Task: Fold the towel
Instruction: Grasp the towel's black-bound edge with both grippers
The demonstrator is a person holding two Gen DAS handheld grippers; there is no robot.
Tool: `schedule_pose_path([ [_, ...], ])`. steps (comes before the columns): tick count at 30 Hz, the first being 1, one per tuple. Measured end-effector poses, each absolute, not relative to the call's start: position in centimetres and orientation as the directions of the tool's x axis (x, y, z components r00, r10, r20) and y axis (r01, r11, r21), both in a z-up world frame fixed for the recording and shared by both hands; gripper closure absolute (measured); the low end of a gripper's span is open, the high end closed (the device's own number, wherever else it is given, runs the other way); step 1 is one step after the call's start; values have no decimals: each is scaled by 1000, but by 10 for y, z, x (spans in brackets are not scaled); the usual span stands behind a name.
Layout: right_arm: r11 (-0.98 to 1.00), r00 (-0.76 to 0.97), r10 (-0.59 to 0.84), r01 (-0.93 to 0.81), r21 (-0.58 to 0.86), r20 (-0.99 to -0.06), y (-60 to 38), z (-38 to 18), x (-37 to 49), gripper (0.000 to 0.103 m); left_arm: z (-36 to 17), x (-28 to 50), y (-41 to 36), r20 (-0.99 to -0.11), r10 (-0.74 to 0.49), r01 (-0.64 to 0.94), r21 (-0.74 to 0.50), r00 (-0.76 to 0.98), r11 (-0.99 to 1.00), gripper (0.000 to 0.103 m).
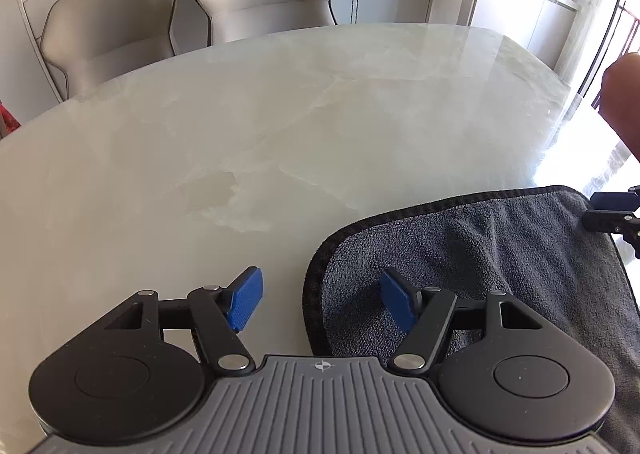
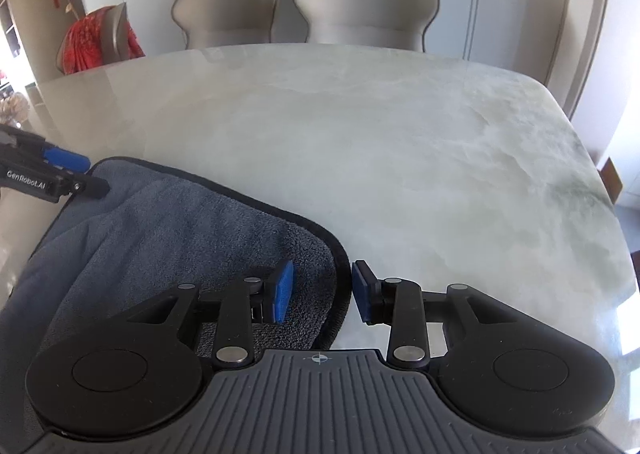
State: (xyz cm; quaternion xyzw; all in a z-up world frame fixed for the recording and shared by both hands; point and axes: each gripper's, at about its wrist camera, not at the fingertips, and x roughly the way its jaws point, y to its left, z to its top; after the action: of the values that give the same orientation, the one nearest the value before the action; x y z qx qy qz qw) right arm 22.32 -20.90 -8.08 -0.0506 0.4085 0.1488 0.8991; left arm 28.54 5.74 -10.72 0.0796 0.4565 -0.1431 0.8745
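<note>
A dark grey towel [image 1: 500, 254] with a black hem lies on the pale marble table [image 1: 240, 126], slightly rumpled. My left gripper [image 1: 320, 300] is open over the towel's left edge, one pad over bare table and one over the cloth. In the right wrist view the towel [image 2: 180, 222] lies at the lower left. My right gripper [image 2: 322, 292] is open and straddles the towel's right hem, holding nothing. The right gripper also shows at the right edge of the left wrist view [image 1: 612, 214]. The left gripper shows at the left edge of the right wrist view [image 2: 52, 170].
Two grey upholstered chairs [image 2: 304, 2] stand at the table's far side. A chair draped in red cloth [image 2: 96, 38] is at the far left. White cabinets and shelves line the wall behind. The table's right edge [image 2: 600, 182] curves away.
</note>
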Motion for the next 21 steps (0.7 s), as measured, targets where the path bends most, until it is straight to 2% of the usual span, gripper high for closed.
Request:
schedule_pose_path([
  [2, 938, 619, 242, -346, 17, -747, -204, -79, 221, 87, -105, 281, 51, -816, -192, 346, 11, 546, 938, 69],
  [4, 927, 623, 236, -373, -19, -746, -200, -78, 219, 88, -104, 275, 42, -813, -177, 368, 50, 555, 928, 81],
  [5, 922, 626, 230, -386, -39, -745, -199, -77, 218, 89, -103, 273, 38, -810, -163, 376, 76, 564, 923, 92],
  [6, 917, 636, 214, -392, -72, -741, -197, -74, 219, 90, -102, 272, 35, -805, -143, 373, 104, 576, 922, 93],
  [8, 905, 661, 173, -399, -147, -730, -196, -68, 223, 102, -100, 273, 36, -797, -117, 355, 128, 593, 926, 94],
  [10, 892, 681, 133, -399, -213, -720, -198, -59, 237, 102, -97, 278, 40, -794, -116, 343, 122, 597, 931, 94],
  [13, 898, 671, 151, -401, -184, -726, -203, -45, 260, 102, -93, 284, 39, -786, -115, 345, 130, 607, 930, 94],
  [16, 914, 647, 191, -392, -107, -738, -207, -42, 265, 96, -87, 288, 39, -782, -130, 357, 124, 610, 926, 94],
  [18, 925, 626, 225, -378, -37, -746, -210, -45, 260, 75, -85, 284, 40, -781, -141, 361, 114, 609, 926, 94],
  [21, 933, 602, 245, -359, 16, -760, -211, -55, 250, 72, -87, 279, 43, -785, -150, 367, 104, 602, 924, 92],
])
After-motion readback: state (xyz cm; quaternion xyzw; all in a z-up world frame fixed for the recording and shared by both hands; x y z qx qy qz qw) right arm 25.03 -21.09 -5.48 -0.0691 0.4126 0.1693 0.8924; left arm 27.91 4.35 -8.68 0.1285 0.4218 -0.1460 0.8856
